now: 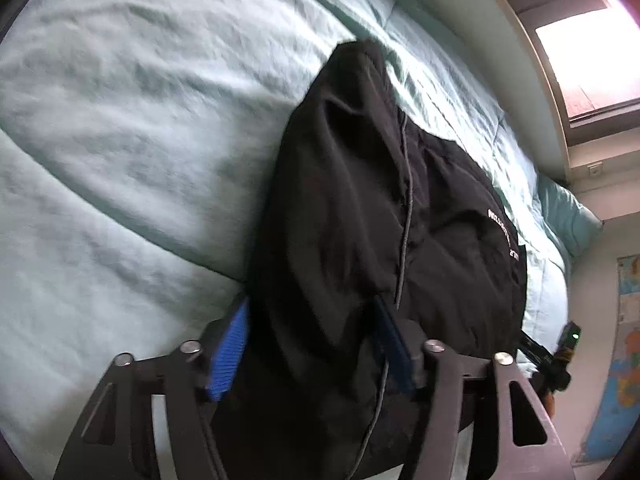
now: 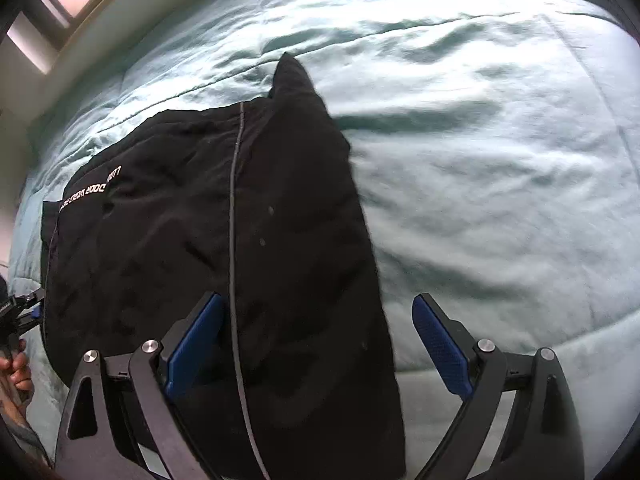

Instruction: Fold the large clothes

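Judging from the lie of the cloth, the fold is partly done: the black jacket (image 1: pixel 400 208) is spread on the pale green bed (image 1: pixel 120 140), both sides seemingly turned in towards the grey zip line, with a pointed end, perhaps a hood or sleeve, left sticking out at the far edge. A crosswise fold is probably still to be made.

The near hem is bracketed by the left gripper (image 1: pixel 316 344); cloth is bunched between its blue fingers (image 1: pixel 228 356), though a firm pinch cannot be told. The right gripper (image 2: pixel 320 344) is held with fingers (image 2: pixel 440 348) spread wide, the jacket's near edge lying between them, one finger over bare quilt.
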Demonstrator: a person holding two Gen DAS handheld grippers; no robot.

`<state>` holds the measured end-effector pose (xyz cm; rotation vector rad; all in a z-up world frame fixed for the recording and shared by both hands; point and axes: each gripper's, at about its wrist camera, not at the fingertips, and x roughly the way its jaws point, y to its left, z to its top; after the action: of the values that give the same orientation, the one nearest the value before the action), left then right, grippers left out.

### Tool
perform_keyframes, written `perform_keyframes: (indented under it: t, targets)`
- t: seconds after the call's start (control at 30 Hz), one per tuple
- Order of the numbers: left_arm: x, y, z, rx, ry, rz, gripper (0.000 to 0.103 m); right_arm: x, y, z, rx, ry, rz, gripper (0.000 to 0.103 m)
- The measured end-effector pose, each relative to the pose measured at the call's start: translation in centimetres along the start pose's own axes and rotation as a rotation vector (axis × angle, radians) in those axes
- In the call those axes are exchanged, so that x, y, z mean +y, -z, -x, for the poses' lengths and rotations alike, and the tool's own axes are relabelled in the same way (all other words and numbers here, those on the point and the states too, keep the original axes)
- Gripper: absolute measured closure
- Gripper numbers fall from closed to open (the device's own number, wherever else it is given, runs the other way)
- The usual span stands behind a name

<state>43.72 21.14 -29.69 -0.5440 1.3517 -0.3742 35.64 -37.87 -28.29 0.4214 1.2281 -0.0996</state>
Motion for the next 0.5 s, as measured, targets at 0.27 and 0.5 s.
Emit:
perform_keyframes:
  t: [0.27, 0.5]
  targets:
    - [2.0, -0.9, -3.3, 0.071, 0.122, 0.083, 0.027, -2.1, -1.1, -5.0, 0.095, -0.241, -0.128, 0.005]
    - [1.6, -1.3, -4.2, 0.073, 0.17, 0.082, 0.027, -2.4, -1.7, -7.3, 0.134, -0.337, -0.168, 0.0]
